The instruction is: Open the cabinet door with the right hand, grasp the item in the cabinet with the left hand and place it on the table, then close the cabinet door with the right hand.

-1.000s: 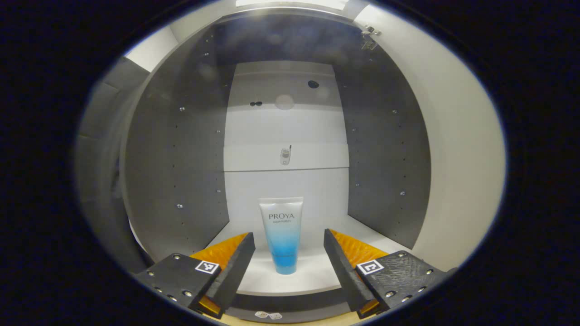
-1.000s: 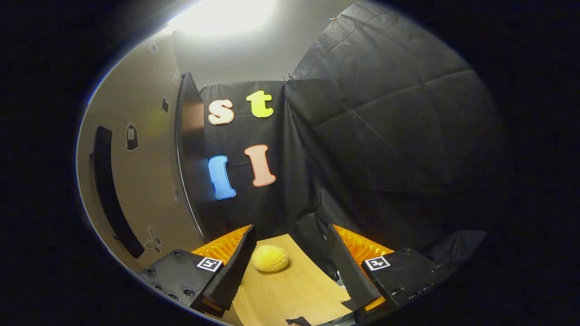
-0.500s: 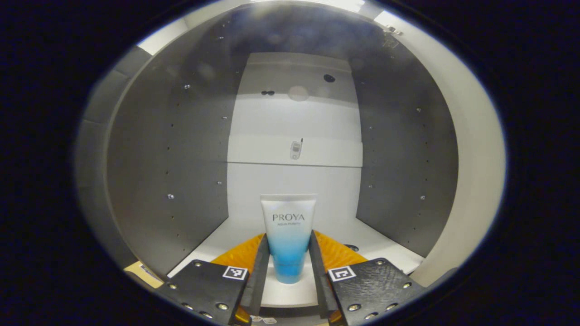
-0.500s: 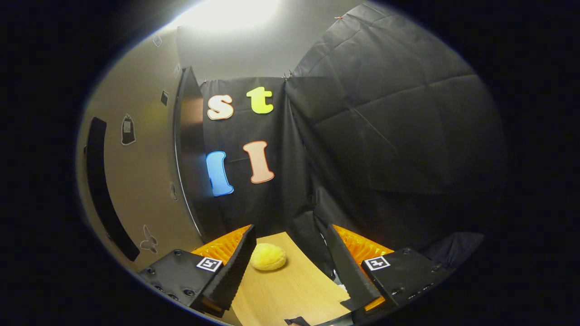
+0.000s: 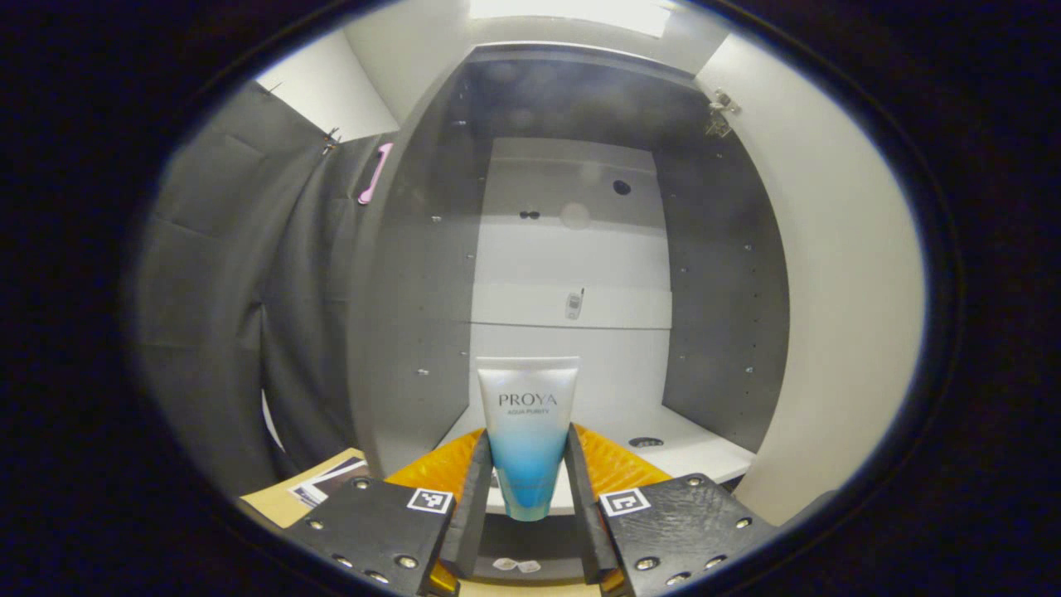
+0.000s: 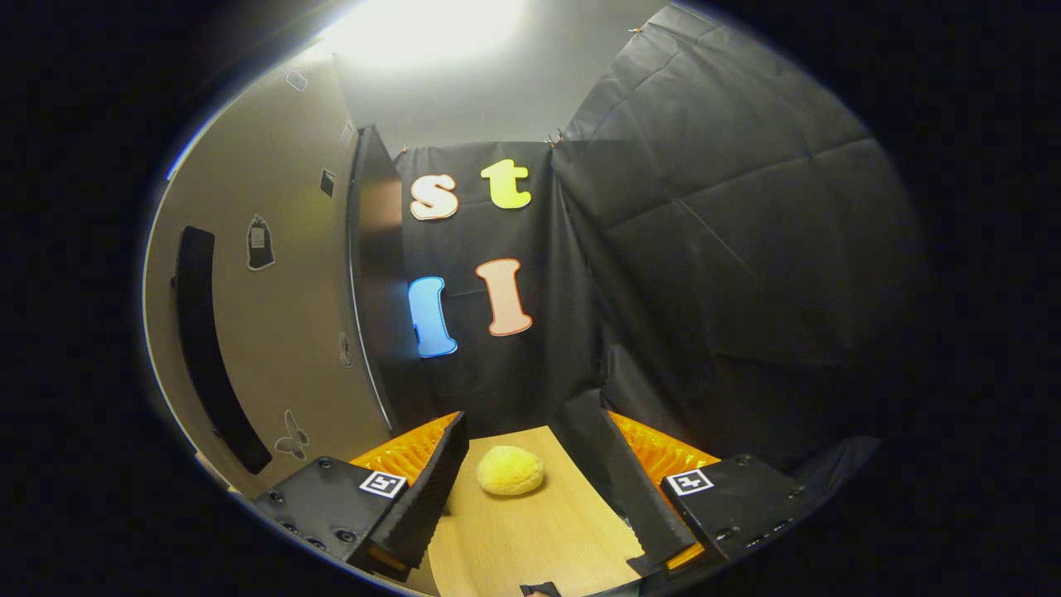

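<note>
A white-to-blue cosmetic tube [image 5: 527, 435] stands cap down between the fingers of my left gripper [image 5: 525, 489], which is shut on it just outside the cabinet's mouth. Behind it the open cabinet [image 5: 572, 249] shows grey side walls and a white floor [image 5: 688, 452]. The white cabinet door [image 5: 837, 274] stands open at the right in the left gripper view. In the right gripper view, the door's outer face [image 6: 273, 315] with its long dark handle [image 6: 211, 348] is at the left. My right gripper [image 6: 530, 489] is open over the wooden table [image 6: 530, 539], holding nothing.
A yellow round sponge-like lump [image 6: 510, 470] lies on the table between the right gripper's fingers, farther off. Papers [image 5: 311, 493] lie at the lower left of the left gripper view. Black cloth walls close off the booth behind and to both sides.
My left gripper closed on the tube, then drew back out of the cabinet with it, lifting it off the floor. The right gripper shifted only slightly.
</note>
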Motion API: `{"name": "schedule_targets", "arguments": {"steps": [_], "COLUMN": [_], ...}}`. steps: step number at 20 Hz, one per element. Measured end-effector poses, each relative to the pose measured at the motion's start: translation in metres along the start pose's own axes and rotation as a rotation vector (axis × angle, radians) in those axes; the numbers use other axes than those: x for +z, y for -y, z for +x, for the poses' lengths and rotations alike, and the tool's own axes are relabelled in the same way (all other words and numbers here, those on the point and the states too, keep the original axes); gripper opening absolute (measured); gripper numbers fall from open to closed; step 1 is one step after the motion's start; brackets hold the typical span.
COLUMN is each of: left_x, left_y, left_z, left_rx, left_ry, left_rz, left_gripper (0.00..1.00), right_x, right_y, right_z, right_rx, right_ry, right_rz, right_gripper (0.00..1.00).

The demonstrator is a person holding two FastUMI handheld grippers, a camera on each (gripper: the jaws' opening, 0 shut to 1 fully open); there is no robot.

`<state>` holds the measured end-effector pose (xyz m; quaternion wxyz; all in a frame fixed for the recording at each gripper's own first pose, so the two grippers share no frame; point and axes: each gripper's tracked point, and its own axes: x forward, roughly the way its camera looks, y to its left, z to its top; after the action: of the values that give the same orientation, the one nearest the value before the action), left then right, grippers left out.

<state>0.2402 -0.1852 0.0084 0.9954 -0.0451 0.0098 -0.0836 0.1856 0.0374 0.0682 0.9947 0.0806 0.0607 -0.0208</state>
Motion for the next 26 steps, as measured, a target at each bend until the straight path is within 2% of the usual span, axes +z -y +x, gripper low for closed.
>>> {"name": "schedule_targets", "arguments": {"steps": [1, 2, 3, 4, 6, 7, 8, 9, 10, 12, 15, 17, 18, 19, 20, 21, 22, 23, 24, 25, 26], "left_x": [-0.002, -0.006, -0.011, -0.017, -0.031, -0.037, -0.045, -0.049, -0.054, -0.068, -0.090, -0.104, -0.115, -0.124, -0.138, -0.150, -0.164, -0.177, -0.189, -0.202, -0.216], "left_y": [-0.010, -0.020, -0.029, -0.040, -0.059, -0.068, -0.078, -0.087, -0.095, -0.114, -0.133, -0.141, -0.146, -0.150, -0.155, -0.156, -0.158, -0.160, -0.161, -0.161, -0.162], "left_z": [-0.012, -0.025, -0.036, -0.047, -0.070, -0.080, -0.091, -0.102, -0.113, -0.133, -0.157, -0.170, -0.176, -0.182, -0.188, -0.193, -0.199, -0.203, -0.207, -0.208, -0.211], "left_rx": [0.017, 0.034, 0.054, 0.080, 0.127, 0.144, 0.161, 0.174, 0.189, 0.216, 0.236, 0.232, 0.230, 0.234, 0.243, 0.245, 0.252, 0.253, 0.253, 0.250, 0.253], "left_ry": [0.000, -0.002, -0.007, -0.012, -0.028, -0.034, -0.040, -0.038, -0.043, -0.046, -0.062, -0.062, -0.061, -0.070, -0.085, -0.097, -0.113, -0.126, -0.137, -0.145, -0.158], "left_rz": [0.008, 0.017, 0.029, 0.040, 0.047, 0.040, 0.034, 0.032, 0.038, 0.056, 0.058, 0.045, 0.045, 0.050, 0.052, 0.047, 0.039, 0.027, 0.017, 0.013, 0.011], "left_gripper": [0.46, 0.50, 0.53, 0.46, 0.49, 0.48, 0.46, 0.49, 0.53, 0.53, 0.53, 0.47, 0.47, 0.50, 0.53, 0.50, 0.47, 0.47, 0.53, 0.53, 0.47], "right_x": [-0.001, -0.003, -0.004, -0.005, -0.008, -0.011, -0.015, -0.016, -0.017, -0.016, -0.016, -0.016, -0.017, -0.019, -0.020, -0.021, -0.022, -0.024, -0.026, -0.028, -0.030], "right_y": [-0.001, -0.003, -0.004, -0.005, -0.005, -0.004, -0.003, -0.003, -0.005, -0.008, -0.007, -0.008, -0.008, -0.008, -0.011, -0.013, -0.014, -0.014, -0.014, -0.015, -0.015], "right_z": [0.001, 0.000, 0.000, 0.000, 0.002, 0.005, 0.006, 0.007, 0.008, 0.010, 0.011, 0.013, 0.012, 0.013, 0.015, 0.015, 0.014, 0.015, 0.015, 0.016, 0.016], "right_rx": [0.016, 0.034, 0.053, 0.069, 0.088, 0.094, 0.098, 0.103, 0.111, 0.124, 0.128, 0.127, 0.121, 0.118, 0.117, 0.117, 0.117, 0.114, 0.108, 0.103, 0.098], "right_ry": [-0.004, -0.009, -0.011, -0.014, -0.019, -0.024, -0.030, -0.034, -0.035, -0.029, -0.023, -0.019, -0.018, -0.019, -0.022, -0.024, -0.027, -0.029, -0.031, -0.035, -0.038], "right_rz": [-0.002, -0.002, -0.001, -0.002, -0.007, -0.017, -0.028, -0.033, -0.033, -0.030, -0.035, -0.038, -0.041, -0.047, -0.051, -0.054, -0.057, -0.058, -0.059, -0.062, -0.065], "right_gripper": [0.98, 0.93, 0.98, 0.98, 0.98, 0.98, 0.93, 0.93, 0.98, 0.98, 0.98, 0.98, 0.93, 0.98, 0.93, 0.98, 0.98, 0.93, 0.98, 0.93, 0.98]}}
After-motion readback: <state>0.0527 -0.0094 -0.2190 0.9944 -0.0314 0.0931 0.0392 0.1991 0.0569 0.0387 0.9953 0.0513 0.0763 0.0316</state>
